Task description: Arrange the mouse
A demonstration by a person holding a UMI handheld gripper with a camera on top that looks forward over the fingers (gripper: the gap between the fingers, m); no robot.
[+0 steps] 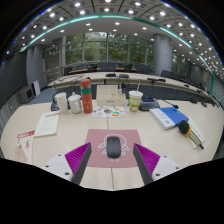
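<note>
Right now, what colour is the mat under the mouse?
Pink, under the dark mouse on the mat; seen in the gripper view.

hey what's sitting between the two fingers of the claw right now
In the gripper view, a dark computer mouse lies on a pink mouse pad, between the fingers of the claw. The claw is open, with a gap either side of the mouse.

My table carries a pink mat, books, papers, cups and a red canister.
</note>
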